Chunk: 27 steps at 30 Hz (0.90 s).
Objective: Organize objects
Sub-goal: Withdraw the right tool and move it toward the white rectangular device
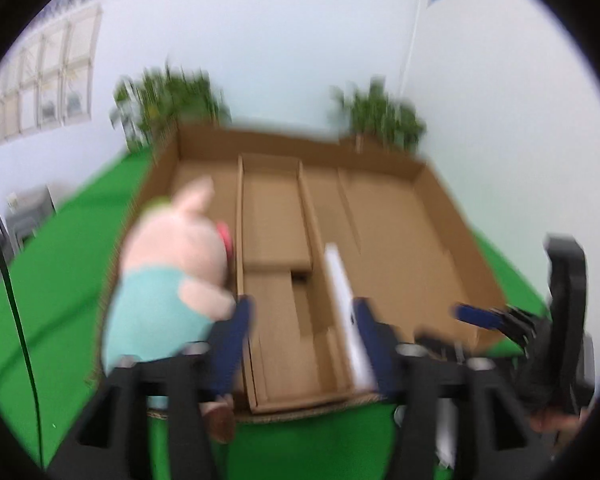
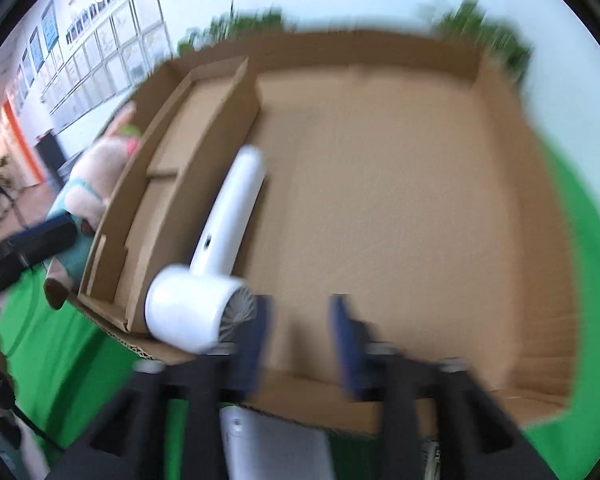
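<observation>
The white hair dryer [image 2: 208, 268] lies at seven o'clock in the cardboard tray [image 2: 380, 200], released, with both grippers' fingers [image 2: 256, 344] spread and empty.

Hair dryer [image 2: 208, 272] lies in cardboard tray [image 2: 380, 52]; plush pig [image 1: 172, 280] left.

Both wrist views overlook (closely) one cardboard tray [image 1: 440, 216].

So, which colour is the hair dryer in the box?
White; the hair dryer shows best in the right wrist view.
</observation>
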Each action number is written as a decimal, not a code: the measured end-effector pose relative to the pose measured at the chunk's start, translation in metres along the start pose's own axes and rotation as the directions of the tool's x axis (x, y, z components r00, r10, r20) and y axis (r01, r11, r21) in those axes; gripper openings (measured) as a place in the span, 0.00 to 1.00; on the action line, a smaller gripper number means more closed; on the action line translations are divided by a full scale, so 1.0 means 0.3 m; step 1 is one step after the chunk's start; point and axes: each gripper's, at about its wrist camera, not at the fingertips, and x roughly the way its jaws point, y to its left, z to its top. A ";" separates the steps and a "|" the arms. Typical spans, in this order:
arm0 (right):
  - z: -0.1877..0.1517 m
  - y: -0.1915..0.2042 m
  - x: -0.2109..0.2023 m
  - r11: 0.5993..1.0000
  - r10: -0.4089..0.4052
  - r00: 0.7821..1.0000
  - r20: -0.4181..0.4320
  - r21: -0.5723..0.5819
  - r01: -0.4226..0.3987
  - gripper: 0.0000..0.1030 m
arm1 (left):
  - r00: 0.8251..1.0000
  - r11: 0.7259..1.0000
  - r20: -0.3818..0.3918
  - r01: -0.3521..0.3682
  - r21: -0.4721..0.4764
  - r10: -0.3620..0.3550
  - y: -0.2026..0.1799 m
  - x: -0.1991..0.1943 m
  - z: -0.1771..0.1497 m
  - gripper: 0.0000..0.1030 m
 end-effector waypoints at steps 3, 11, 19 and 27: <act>-0.037 -0.002 -0.161 0.996 -0.053 0.988 0.148 -0.060 0.063 1.00 | 0.986 0.998 0.157 -0.056 0.006 0.054 -0.046 -0.101 0.002 0.91; -0.192 0.044 -0.466 0.991 -0.033 0.958 0.286 -0.111 0.068 1.00 | 0.972 0.976 0.186 -0.171 0.133 0.145 -0.153 -0.167 -0.013 0.91; -0.313 0.057 -0.528 0.997 -0.016 0.965 0.262 -0.063 0.034 1.00 | 0.973 0.984 0.150 -0.179 0.021 0.174 -0.144 -0.220 -0.058 0.91; -0.368 0.099 -0.496 0.994 0.053 0.969 0.241 -0.103 -0.029 1.00 | 0.968 0.974 0.143 -0.218 0.059 0.208 -0.180 -0.222 -0.073 0.91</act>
